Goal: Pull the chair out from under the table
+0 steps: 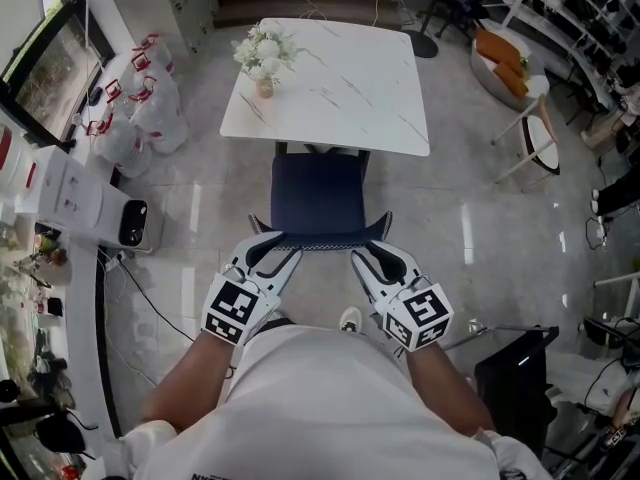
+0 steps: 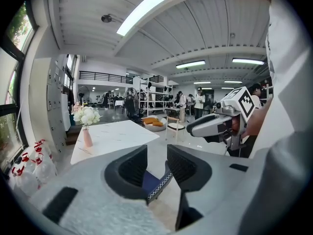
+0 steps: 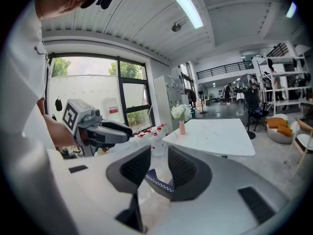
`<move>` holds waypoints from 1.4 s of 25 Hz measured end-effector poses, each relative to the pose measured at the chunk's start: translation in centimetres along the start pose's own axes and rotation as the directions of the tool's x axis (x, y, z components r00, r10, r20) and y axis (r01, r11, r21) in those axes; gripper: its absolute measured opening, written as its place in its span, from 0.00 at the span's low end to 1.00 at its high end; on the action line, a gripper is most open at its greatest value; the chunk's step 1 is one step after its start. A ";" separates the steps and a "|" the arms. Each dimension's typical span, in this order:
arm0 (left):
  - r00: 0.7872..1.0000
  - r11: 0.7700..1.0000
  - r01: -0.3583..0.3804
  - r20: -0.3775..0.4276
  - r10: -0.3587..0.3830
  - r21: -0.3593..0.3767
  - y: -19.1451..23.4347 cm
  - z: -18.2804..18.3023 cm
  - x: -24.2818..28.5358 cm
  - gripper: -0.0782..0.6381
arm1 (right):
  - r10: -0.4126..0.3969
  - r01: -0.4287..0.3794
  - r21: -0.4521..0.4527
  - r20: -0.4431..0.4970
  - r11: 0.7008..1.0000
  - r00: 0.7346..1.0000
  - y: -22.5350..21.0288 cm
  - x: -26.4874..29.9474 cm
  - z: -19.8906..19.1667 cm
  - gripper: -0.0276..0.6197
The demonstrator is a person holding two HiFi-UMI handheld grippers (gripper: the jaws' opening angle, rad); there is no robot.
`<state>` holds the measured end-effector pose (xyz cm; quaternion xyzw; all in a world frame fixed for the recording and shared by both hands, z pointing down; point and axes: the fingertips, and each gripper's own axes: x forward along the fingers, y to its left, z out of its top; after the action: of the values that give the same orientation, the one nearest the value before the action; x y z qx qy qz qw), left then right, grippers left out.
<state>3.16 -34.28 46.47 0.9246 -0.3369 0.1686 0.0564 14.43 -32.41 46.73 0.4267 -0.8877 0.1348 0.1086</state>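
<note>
Head view alone shows the whole layout: the white marble table (image 1: 340, 78), and the dark blue chair (image 1: 318, 193) just before its near edge, its seat mostly clear of the top and its backrest toward me. My left gripper (image 1: 268, 258) and right gripper (image 1: 375, 260) sit at the backrest's two corners. The right gripper view adds a big window (image 3: 98, 89); the left gripper view adds shelves (image 2: 151, 94) with people beyond. Print on the red-tagged bags (image 1: 140, 103) is too small to read. Both pairs of jaws stand apart, with the backrest's stitched rim between them, not clamped.
</note>
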 end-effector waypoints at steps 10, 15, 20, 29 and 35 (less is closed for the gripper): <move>0.996 0.997 0.031 -0.088 -0.025 0.075 0.1 -2.7 1.2 0.30 | -0.022 0.011 -0.144 -0.076 0.990 0.997 -1.7 0.6 -1.8 0.21; 0.941 0.965 0.172 -0.323 -0.102 0.197 0.1 -8.3 2.6 0.30 | -0.051 -0.105 -0.444 -0.325 0.890 0.944 -2.8 1.7 -6.3 0.21; 0.854 0.929 0.265 -0.510 -0.103 0.257 -0.3 -14.7 5.1 0.32 | -0.092 -0.239 -0.541 -0.514 0.806 0.853 -4.5 3.3 -12.4 0.22; 0.758 0.890 0.315 -0.652 -0.028 0.328 2.0 -20.8 7.7 0.34 | -0.083 -0.369 -0.563 -0.621 0.740 0.780 -5.8 6.7 -15.9 0.25; 0.685 0.892 0.368 -0.725 -0.068 0.263 1.9 -24.1 10.2 0.35 | -0.104 -0.450 -0.557 -0.700 0.698 0.706 -6.8 9.1 -19.4 0.29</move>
<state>2.60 -36.64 72.59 0.8172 -0.1349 0.5602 0.0151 15.77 -36.67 68.78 0.1788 -0.8035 -0.0502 0.5655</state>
